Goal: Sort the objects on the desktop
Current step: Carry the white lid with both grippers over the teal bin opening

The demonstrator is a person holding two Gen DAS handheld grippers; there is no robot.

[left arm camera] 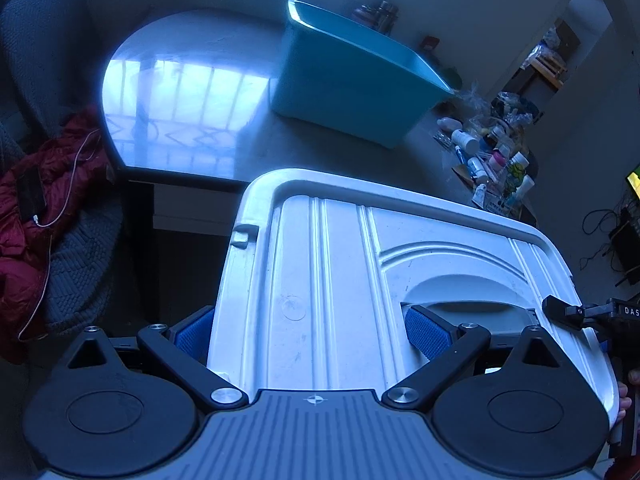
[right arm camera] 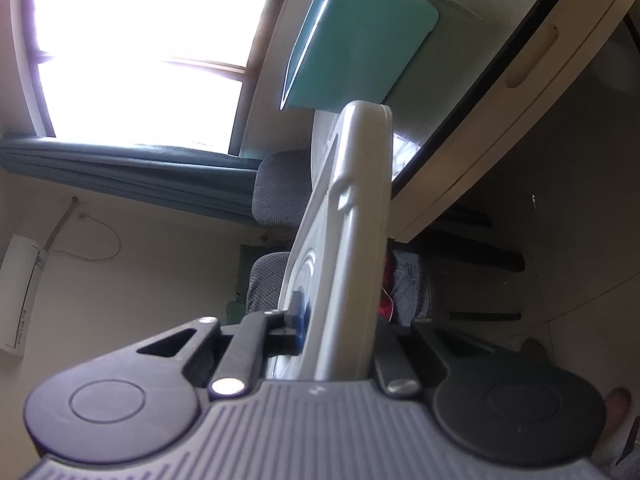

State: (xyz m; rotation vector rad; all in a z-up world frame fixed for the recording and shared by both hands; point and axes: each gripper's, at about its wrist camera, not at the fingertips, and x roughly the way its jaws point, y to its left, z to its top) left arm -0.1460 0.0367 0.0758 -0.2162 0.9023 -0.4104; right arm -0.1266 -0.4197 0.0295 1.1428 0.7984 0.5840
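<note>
A white plastic bin lid (left arm camera: 320,260) is held off the table between both grippers. My left gripper (left arm camera: 312,336) is shut on the lid: one blue pad sits behind its left edge and the other in the handle recess. My right gripper (right arm camera: 340,328) clamps the lid (right arm camera: 352,220), which that view shows edge-on. Its left pad presses the lid's face and its other finger is hidden behind the lid. In the left wrist view the right gripper's black finger (left arm camera: 576,312) shows at the lid's right rim. A teal bin (left arm camera: 352,76) stands open on the table beyond.
Several small bottles and tubes (left arm camera: 492,160) are heaped at the right end of the glossy table (left arm camera: 180,92). A red jacket (left arm camera: 40,200) lies on a grey chair at the left. The desk edge (right arm camera: 480,120) runs close to the right of the lid.
</note>
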